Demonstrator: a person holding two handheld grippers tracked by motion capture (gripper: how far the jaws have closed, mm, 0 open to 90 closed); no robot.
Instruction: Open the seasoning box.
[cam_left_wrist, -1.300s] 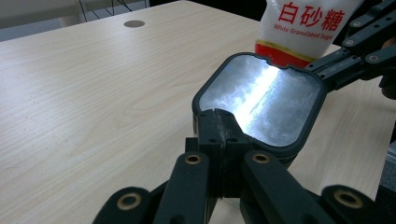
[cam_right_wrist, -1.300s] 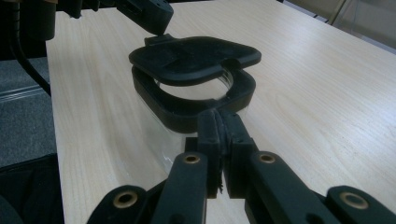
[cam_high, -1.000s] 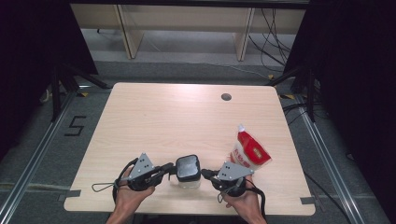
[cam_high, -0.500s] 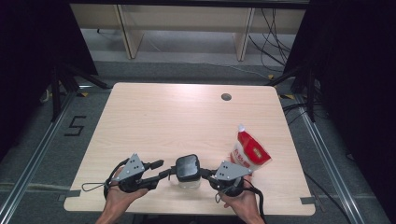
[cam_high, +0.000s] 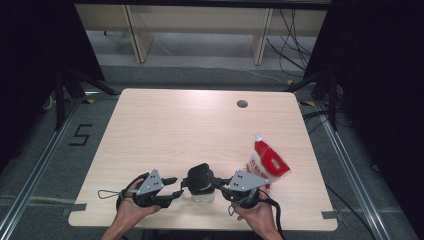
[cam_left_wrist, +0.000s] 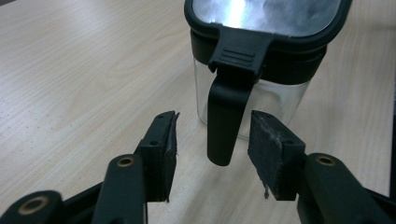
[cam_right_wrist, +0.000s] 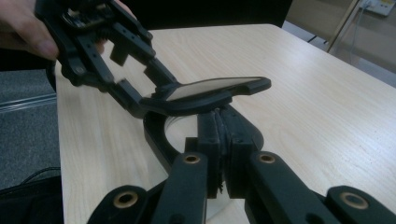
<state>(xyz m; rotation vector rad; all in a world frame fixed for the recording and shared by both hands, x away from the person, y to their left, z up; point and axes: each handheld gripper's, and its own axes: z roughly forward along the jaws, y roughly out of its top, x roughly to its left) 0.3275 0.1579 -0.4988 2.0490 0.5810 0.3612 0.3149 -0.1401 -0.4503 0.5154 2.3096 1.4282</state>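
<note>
Left gripper (cam_left_wrist: 212, 156) low, jaws spread astride jar handle (cam_left_wrist: 225, 116) — right gripper (cam_right_wrist: 219, 161) pinching jar rim (cam_right_wrist: 156, 135), lid (cam_right_wrist: 205, 93) ajar

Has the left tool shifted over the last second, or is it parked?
Yes. In the high view the left tool has moved right, away from the table's left edge toward the black-lidded jar; its jaws now flank the jar's handle.

High view: fixed above near table edge, faces forward and down on the whole light wooden table (cam_high: 200, 130).
Left gripper view: low, close, looks along its jaws at the clear glass jar with black hinged lid (cam_left_wrist: 261, 60).
Right gripper view: close, low, faces across the table.
Shared: jar, tabletop; right gripper view also catches the left gripper (cam_right_wrist: 135, 70).
</note>
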